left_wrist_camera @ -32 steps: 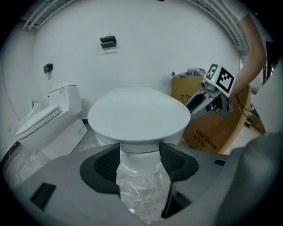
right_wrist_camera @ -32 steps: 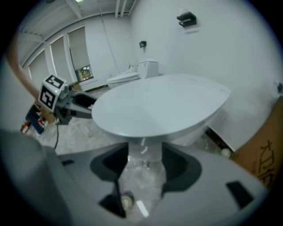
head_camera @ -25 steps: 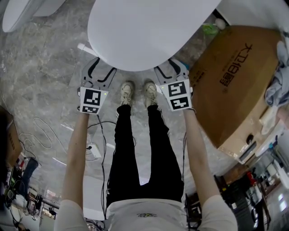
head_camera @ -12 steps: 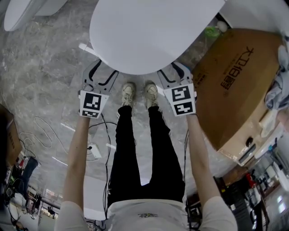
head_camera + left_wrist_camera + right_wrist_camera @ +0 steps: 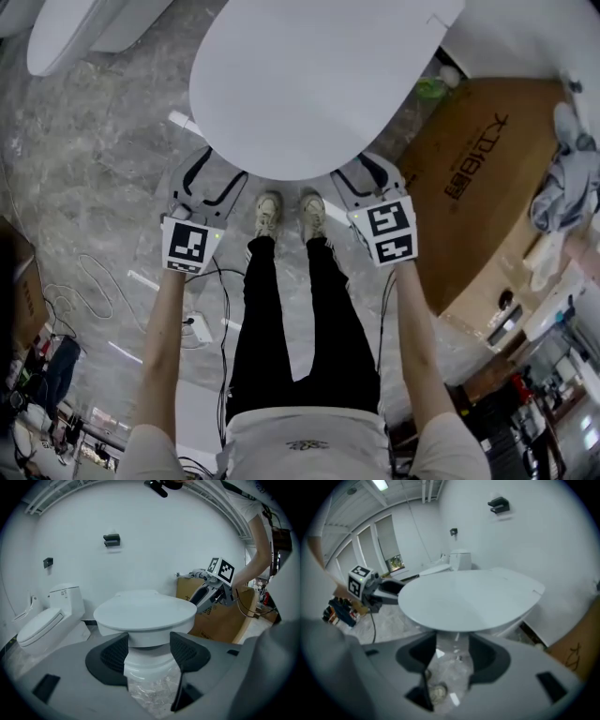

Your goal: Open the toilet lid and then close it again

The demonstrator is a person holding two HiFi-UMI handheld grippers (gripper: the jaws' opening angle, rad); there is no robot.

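Note:
The white oval toilet lid [image 5: 291, 84] lies level and closed over the bowl [image 5: 147, 641]. It fills the top of the head view. My left gripper [image 5: 220, 164] is at the left of the lid's front rim and my right gripper [image 5: 358, 167] at the right, fingertips tucked just under the edge. In the left gripper view the left gripper [image 5: 150, 644] stands open below the lid [image 5: 145, 611]. In the right gripper view the right gripper [image 5: 452, 648] is open too, with the lid [image 5: 468, 599] just above its jaws. Nothing is pinched between either pair of jaws. I cannot tell whether either touches the rim.
A large cardboard box [image 5: 478, 178] stands close on the right with cloth [image 5: 562, 178] on it. A second white toilet [image 5: 44, 620] is off to the left by the wall. The person's shoes [image 5: 291, 211] are under the lid's front, and cables [image 5: 202, 319] lie on the marble floor.
Both grippers have risen toward the lid's front rim, and more of their fingers shows in the head view. Their jaws stand as wide as before. The lid's front edge looks nearer.

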